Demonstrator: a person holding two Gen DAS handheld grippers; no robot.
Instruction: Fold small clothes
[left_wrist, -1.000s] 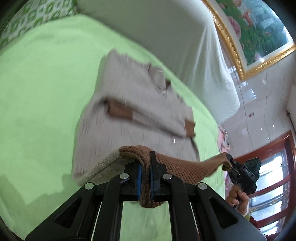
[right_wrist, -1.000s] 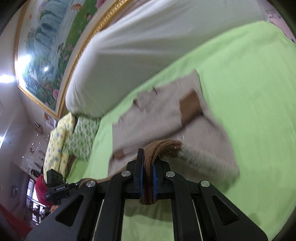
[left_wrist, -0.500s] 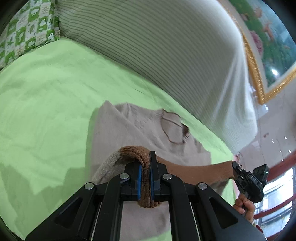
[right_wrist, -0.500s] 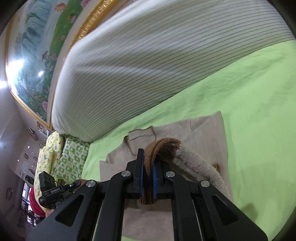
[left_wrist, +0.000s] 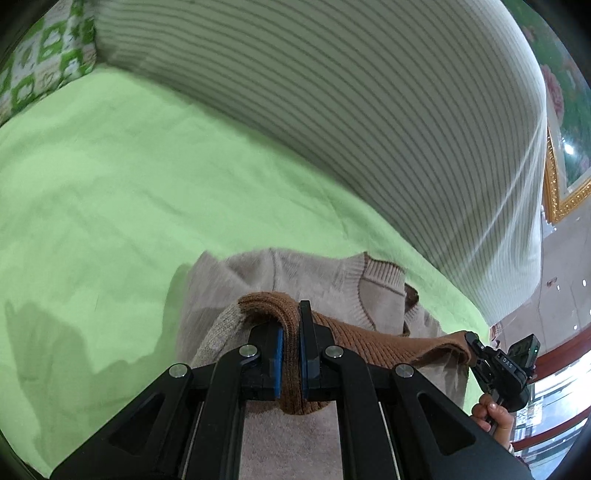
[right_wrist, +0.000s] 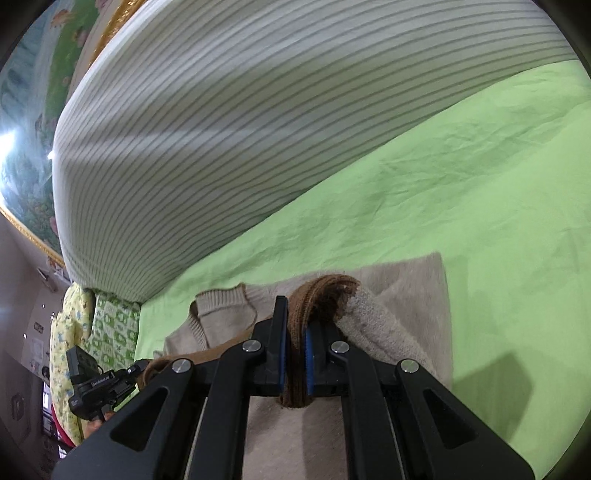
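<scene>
A small beige knit sweater (left_wrist: 295, 273) with a brown ribbed hem lies on the green sheet (left_wrist: 110, 184), its neckline (left_wrist: 380, 280) toward the striped cushion. My left gripper (left_wrist: 291, 350) is shut on the brown hem (left_wrist: 269, 302) at one corner. My right gripper (right_wrist: 294, 350) is shut on the other hem corner (right_wrist: 325, 295). The hem is stretched between them, held low over the sweater's upper part (right_wrist: 406, 284). The right gripper shows at the far right of the left wrist view (left_wrist: 476, 350); the left gripper shows at the lower left of the right wrist view (right_wrist: 136, 369).
A big white striped cushion (left_wrist: 332, 92) runs along the back of the bed (right_wrist: 480, 184). Green-patterned pillows (right_wrist: 110, 325) and a yellow one (right_wrist: 62, 332) lie at one end. A gold-framed painting (left_wrist: 557, 147) hangs behind.
Both grippers have carried the brown hem forward and down over the sweater toward the neckline. The sweater's lower half is now doubled over its upper part, and the sleeves are hidden.
</scene>
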